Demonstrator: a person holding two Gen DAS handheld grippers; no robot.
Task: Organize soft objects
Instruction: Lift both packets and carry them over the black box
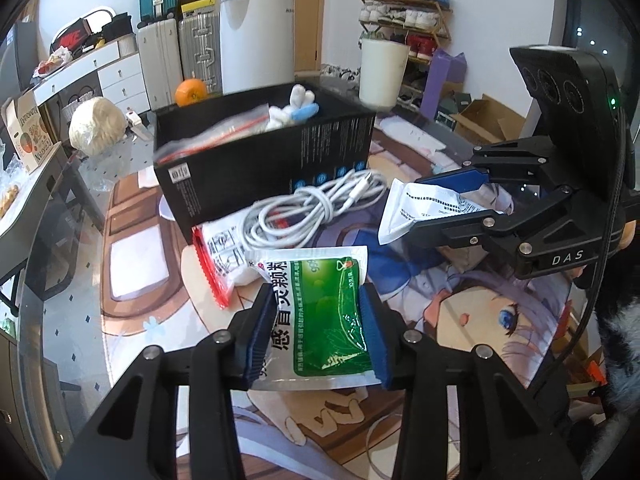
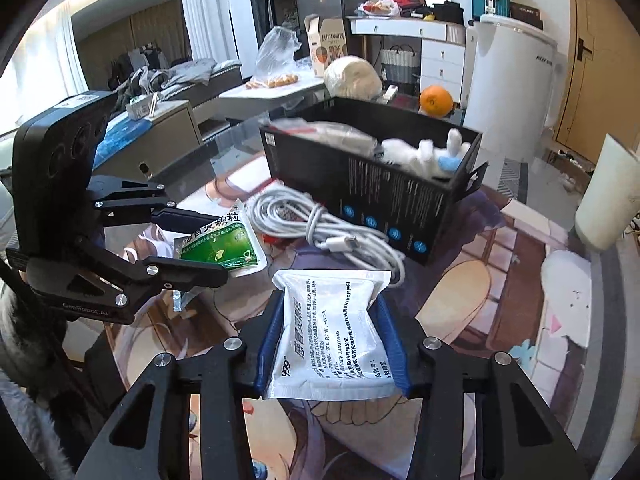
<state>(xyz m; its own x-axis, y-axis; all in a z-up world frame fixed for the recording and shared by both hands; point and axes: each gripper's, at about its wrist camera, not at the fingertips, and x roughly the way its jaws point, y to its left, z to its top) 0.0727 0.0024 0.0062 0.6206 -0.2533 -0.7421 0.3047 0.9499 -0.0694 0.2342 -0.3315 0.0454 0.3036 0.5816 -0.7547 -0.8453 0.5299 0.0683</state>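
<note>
one white cable (image 1: 316, 208), black box (image 1: 260, 160) behind

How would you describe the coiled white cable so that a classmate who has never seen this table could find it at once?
Start at the open black box standing on the illustrated mat. Right against its printed side wall lies the white charging cable, looped into a loose bundle with its plug end showing. Unlike the flat printed sachets near it, it is a plain white cord.
</note>
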